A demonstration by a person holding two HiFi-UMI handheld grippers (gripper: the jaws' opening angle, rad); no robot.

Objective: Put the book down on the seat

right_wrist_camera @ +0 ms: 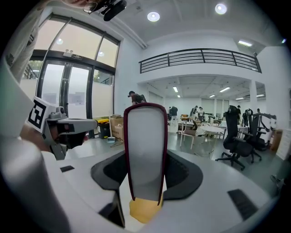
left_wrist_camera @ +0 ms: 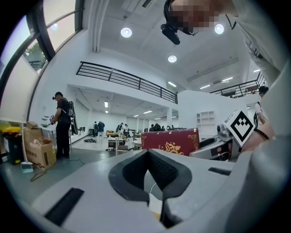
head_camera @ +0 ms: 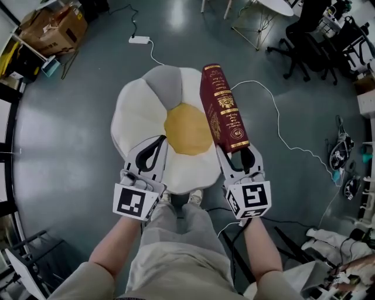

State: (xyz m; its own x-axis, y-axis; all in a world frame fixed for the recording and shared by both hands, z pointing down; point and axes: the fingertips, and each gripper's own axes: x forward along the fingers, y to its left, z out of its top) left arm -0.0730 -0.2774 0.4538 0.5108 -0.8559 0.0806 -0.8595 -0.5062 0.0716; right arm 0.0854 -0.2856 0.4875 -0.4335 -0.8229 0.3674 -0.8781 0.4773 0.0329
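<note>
A dark red book (head_camera: 222, 108) with gold ornament stands on edge over the right side of the seat, a fried-egg cushion (head_camera: 140, 111) with a yellow centre (head_camera: 187, 129). My right gripper (head_camera: 237, 153) is shut on the book's near end. In the right gripper view the book's page edge (right_wrist_camera: 145, 154) stands upright between the jaws, with the yellow centre (right_wrist_camera: 144, 209) below it. My left gripper (head_camera: 157, 146) hovers over the cushion's near left part, shut and holding nothing. In the left gripper view its tips (left_wrist_camera: 148, 157) meet, and the book (left_wrist_camera: 170, 142) shows beyond them.
Cardboard boxes (head_camera: 55, 26) sit at the far left. A power strip (head_camera: 139, 40) lies on the floor beyond the cushion, and a white cable (head_camera: 281, 135) runs to the right. Office chairs (head_camera: 304, 35) and a table (head_camera: 263, 12) stand far right. The person's legs (head_camera: 176, 234) are just below the cushion.
</note>
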